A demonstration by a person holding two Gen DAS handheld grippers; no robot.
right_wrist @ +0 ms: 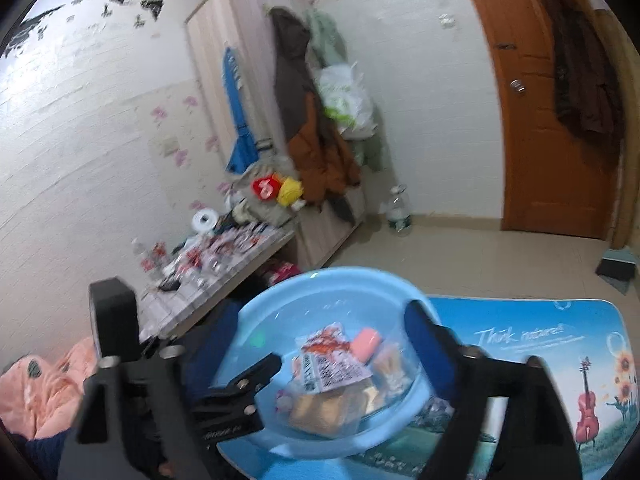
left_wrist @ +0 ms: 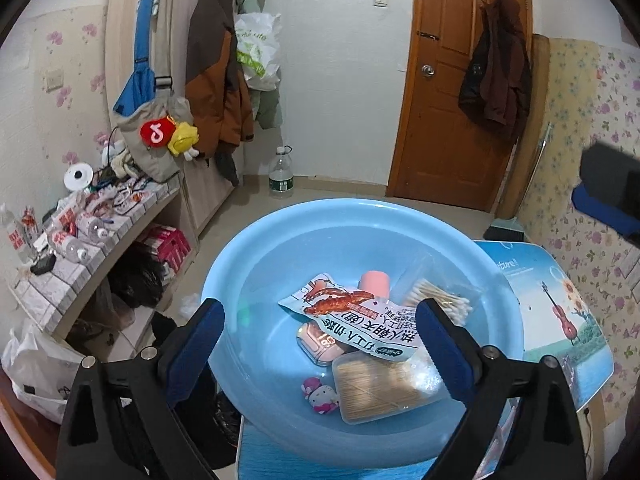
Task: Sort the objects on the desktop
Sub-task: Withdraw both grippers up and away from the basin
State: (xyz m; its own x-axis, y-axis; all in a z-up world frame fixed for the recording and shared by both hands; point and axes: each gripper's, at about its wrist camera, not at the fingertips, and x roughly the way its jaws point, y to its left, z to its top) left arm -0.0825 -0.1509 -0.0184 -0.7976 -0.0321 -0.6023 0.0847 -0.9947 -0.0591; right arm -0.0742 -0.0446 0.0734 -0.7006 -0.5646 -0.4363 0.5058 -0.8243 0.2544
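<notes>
Your left gripper (left_wrist: 320, 320) hangs spread wide over the round light-blue plastic basin (left_wrist: 260, 240), its 2 blue ribbed pads holding nothing. The basin's smooth, glossy wall curves down to a flat floor where the sorted things lie in a loose heap.

On top lies a flat, crinkled snack packet (left_wrist: 352, 320) printed with red chicken feet and black characters. Under its far edge sits a small pink rounded block (left_wrist: 375, 282), and beside that a clear bag of cotton swabs (left_wrist: 440, 300) with pale wooden stems and white tips. A pink rounded case (left_wrist: 316, 344) pokes out from under the packet's near side. In front of it rests a clear rectangular box of toothpicks (left_wrist: 376, 384), packed tight, and just left of the box a small pink-and-white cat figure (left_wrist: 320, 396).

The basin stands on a tabletop (left_wrist: 560, 320) with a glossy printed scene of a red violin and sunflowers.

Your right gripper (right_wrist: 316, 360) is also spread open and empty, though this view is blurred; its right finger (right_wrist: 424, 344) stands in front of the basin's rim and the left one is dark and hard to make out. Through it you see the left gripper's black arm reaching over the basin's near-left edge.
</notes>
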